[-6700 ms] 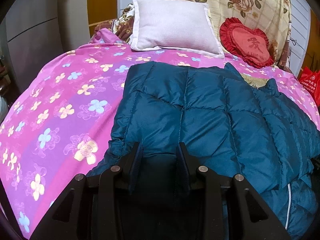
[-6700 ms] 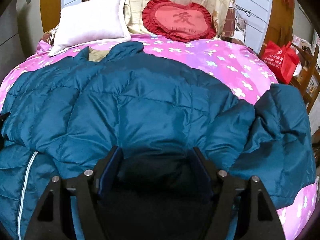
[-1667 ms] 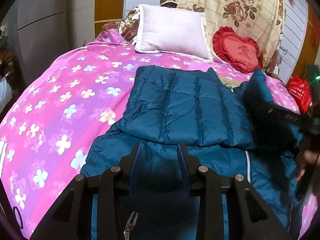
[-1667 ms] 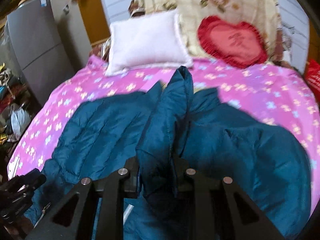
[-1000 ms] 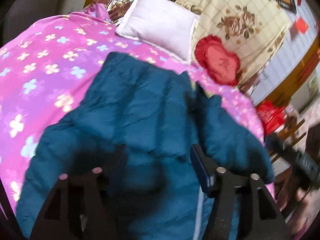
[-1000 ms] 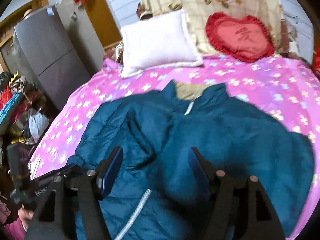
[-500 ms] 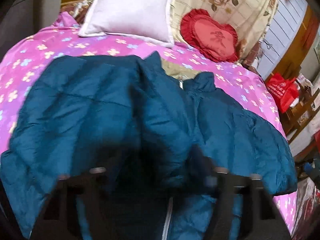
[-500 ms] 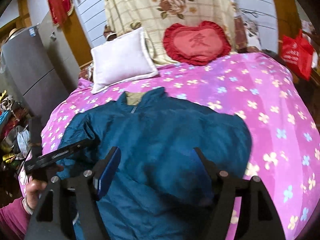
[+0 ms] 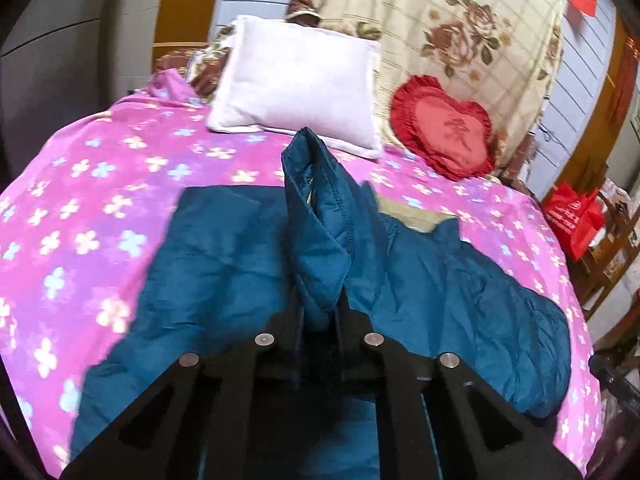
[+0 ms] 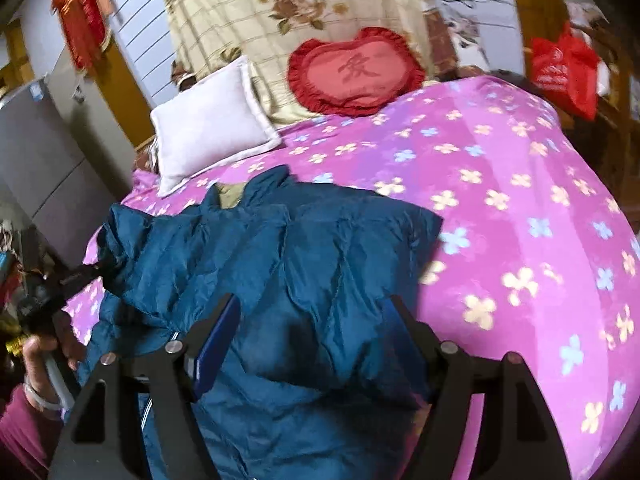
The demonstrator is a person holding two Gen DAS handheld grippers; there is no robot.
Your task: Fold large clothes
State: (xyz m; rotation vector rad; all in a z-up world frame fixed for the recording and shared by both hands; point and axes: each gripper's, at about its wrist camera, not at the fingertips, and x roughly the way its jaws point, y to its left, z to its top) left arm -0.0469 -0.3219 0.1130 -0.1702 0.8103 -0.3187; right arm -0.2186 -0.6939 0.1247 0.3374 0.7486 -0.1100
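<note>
Half a second on: left gripper [image 9: 320, 312], then blurred and spread wide above the teal down jacket [image 9: 224, 264], now clamped on a raised fold of it, lifted clear of the pink floral bedspread [image 9: 80, 184]. Fold seen standing upright between the two black fingers [image 9: 352, 320] in the left wrist view, its stitched edge pointing toward the white pillow [image 9: 296, 84]. Rest of jacket spread flat across the bed below, collar end toward the headboard, one padded side reaching near the right edge of the mattress. Right gripper [image 10: 316, 332] held spread wide and empty over the jacket's lower half, blue pad visible on its left finger, no fabric between the tips. Same left gripper [image 10: 90, 270] seen at far left of the right wrist view, pinching the bunched fold, with the person's hand [image 10: 44, 344] on the handle. Red heart cushion [image 10: 356, 72] propped against a rose-print blanket [image 10: 280, 4] at the head of the bed. Red bag [image 10: 564, 68] beyond the bed's far right corner.
</note>
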